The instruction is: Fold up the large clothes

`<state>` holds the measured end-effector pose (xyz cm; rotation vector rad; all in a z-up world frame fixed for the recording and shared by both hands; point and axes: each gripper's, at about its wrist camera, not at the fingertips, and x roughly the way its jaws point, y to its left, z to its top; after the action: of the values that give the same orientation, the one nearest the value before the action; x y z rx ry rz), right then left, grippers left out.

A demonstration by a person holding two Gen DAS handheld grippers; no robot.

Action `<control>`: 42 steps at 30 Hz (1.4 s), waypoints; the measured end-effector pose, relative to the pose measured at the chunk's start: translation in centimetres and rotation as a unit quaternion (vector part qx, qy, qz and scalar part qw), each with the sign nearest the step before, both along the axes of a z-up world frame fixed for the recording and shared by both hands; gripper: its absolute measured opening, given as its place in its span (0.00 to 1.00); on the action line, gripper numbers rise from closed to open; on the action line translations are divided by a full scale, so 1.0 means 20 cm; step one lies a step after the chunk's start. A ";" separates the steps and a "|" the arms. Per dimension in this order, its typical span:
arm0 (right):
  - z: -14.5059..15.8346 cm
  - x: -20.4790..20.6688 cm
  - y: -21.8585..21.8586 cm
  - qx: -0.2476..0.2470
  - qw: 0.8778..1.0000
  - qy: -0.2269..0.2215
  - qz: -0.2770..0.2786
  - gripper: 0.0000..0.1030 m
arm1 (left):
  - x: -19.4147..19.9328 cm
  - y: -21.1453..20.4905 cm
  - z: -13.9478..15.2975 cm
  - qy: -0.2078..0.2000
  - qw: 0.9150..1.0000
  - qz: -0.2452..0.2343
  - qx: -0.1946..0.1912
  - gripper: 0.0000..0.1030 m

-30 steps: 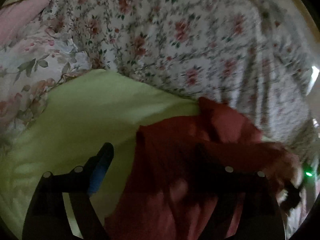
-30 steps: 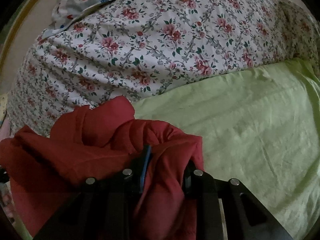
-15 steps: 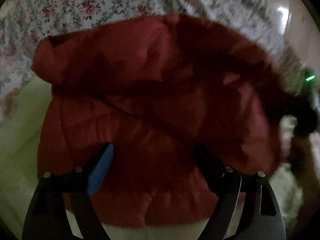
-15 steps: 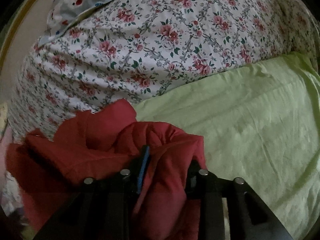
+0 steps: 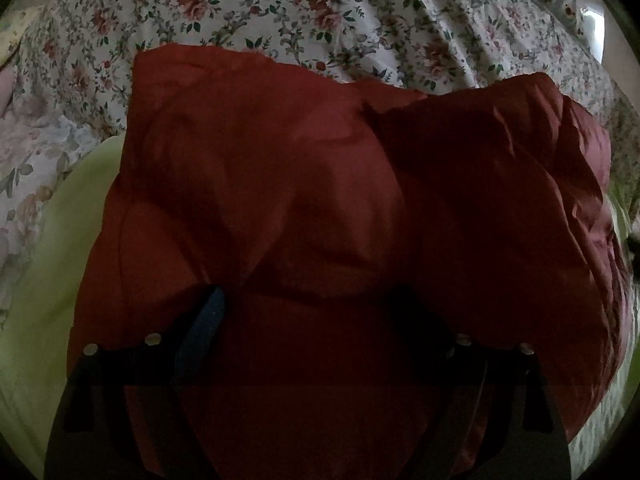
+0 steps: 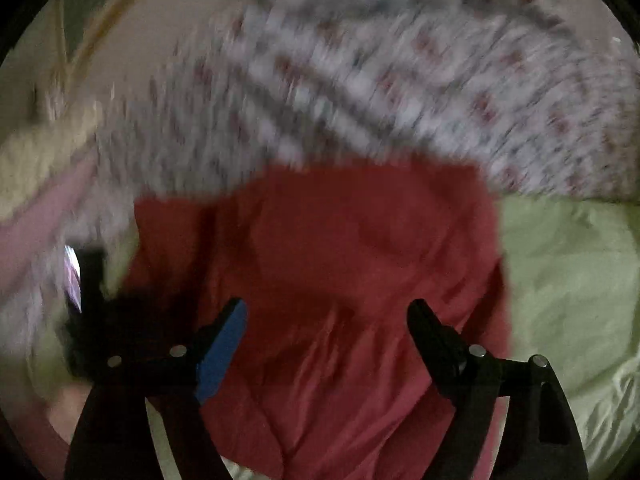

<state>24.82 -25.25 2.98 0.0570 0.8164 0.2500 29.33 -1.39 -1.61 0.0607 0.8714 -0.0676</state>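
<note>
A dark red padded garment [image 5: 320, 184] lies bunched on the green sheet [image 5: 44, 264] and fills most of the left wrist view. My left gripper [image 5: 308, 308] sits low over its near part. Its jaws are wide and still opening, the fingertips sunk among red folds and the pads not pinching the fabric. In the blurred right wrist view the same garment [image 6: 340, 248] lies flat. My right gripper [image 6: 326, 312] hovers above it. Its jaws are opening wide, with red cloth below them and nothing gripped.
A floral quilt [image 5: 360, 12] is heaped behind the garment. Green sheet [image 6: 568, 280] stretches to the right in the right wrist view. Pink and pale bedding [image 6: 36, 216] lies at the left. A dark device [image 6: 92, 304] shows at the left edge.
My right gripper let go of the red fold it was pinching, spread wide and swung away. The left gripper moved from the garment's edge to over its middle.
</note>
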 end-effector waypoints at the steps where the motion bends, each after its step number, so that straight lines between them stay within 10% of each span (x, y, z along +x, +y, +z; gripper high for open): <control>1: -0.05 0.02 0.03 -0.014 1.000 0.014 0.001 0.81 | 0.01 0.00 0.00 0.001 1.000 0.000 0.000 0.86; 12: -0.34 0.24 -0.16 -0.035 0.996 0.043 -0.069 0.80 | -0.17 0.17 0.14 -0.022 0.998 0.005 -0.056 0.83; 25: -0.35 0.28 -0.26 -0.015 0.995 0.039 -0.092 0.80 | 0.12 0.28 -0.08 0.024 0.998 0.049 -0.042 0.96; 27: -0.37 0.30 -0.34 -0.002 0.992 0.049 -0.118 0.93 | 0.15 0.28 -0.10 0.027 0.997 0.050 -0.042 0.97; 31: -0.45 0.31 -0.48 0.073 0.985 0.075 -0.135 0.93 | 0.16 0.27 -0.11 0.030 0.997 0.052 -0.038 0.99; 42: -0.39 0.30 -0.45 0.056 0.987 0.065 -0.135 0.93 | 0.07 0.27 -0.03 0.021 0.998 0.037 -0.051 0.99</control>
<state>30.89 -34.30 -4.90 0.2890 0.9140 0.0362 30.72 3.97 -2.12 -0.0693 0.9103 -0.0435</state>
